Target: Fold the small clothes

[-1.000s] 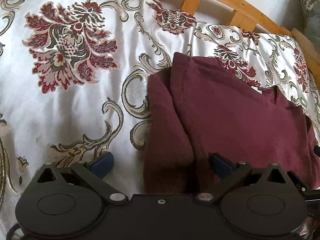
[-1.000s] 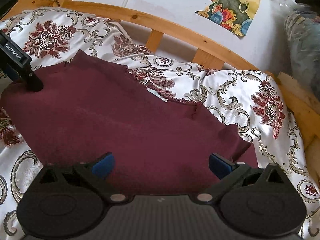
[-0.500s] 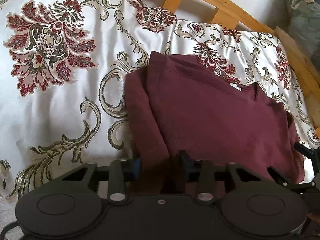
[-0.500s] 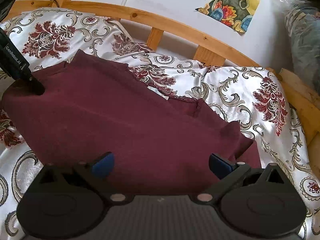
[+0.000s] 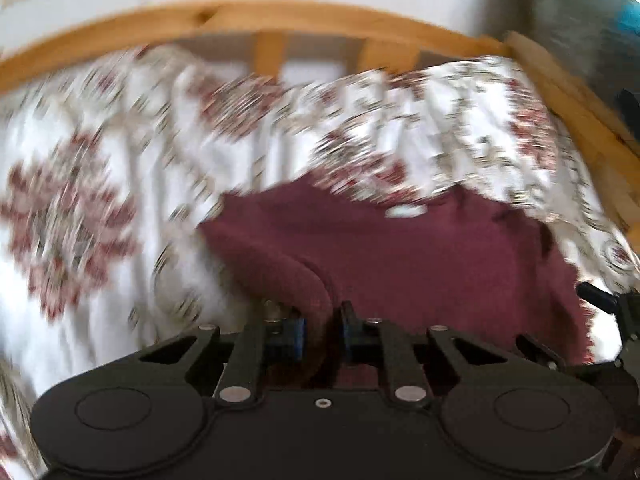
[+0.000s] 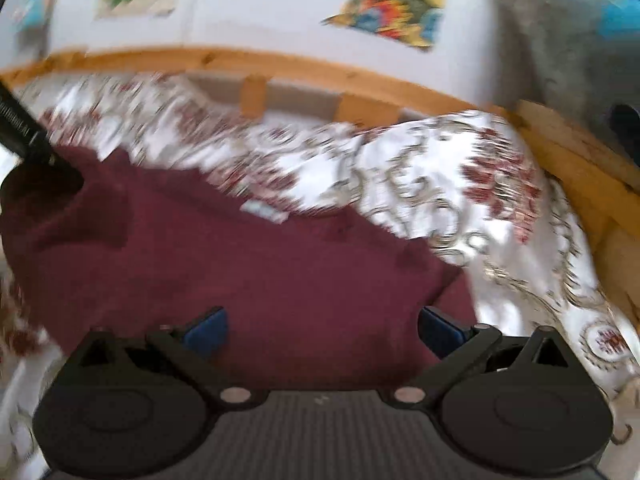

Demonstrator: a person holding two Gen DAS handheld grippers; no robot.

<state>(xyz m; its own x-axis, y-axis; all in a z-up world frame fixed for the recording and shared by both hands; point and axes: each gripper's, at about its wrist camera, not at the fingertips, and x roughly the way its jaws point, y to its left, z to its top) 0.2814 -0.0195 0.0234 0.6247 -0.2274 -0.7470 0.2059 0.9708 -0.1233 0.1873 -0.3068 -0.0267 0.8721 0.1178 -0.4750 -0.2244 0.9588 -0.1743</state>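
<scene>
A maroon garment (image 5: 420,264) lies spread on the patterned bedspread (image 5: 88,152). My left gripper (image 5: 320,334) is closing its jaws on a raised fold at the garment's left edge, and the blue pads press the cloth between them. The right wrist view shows the same garment (image 6: 240,272) with the left gripper (image 6: 36,140) pulling its left corner up. My right gripper (image 6: 322,332) stands open low over the garment's near edge, with cloth below its fingers and nothing pinched. Both views are blurred by motion.
A curved wooden headboard (image 5: 280,16) runs behind the bed, with a wooden side rail (image 6: 580,168) on the right. Colourful posters (image 6: 392,12) hang on the white wall. A grey bundle (image 6: 560,40) sits at the far right.
The left gripper went from wide open to closed on the garment's left edge and has lifted it. Both cameras have risen and tilted, so more headboard and wall show.
</scene>
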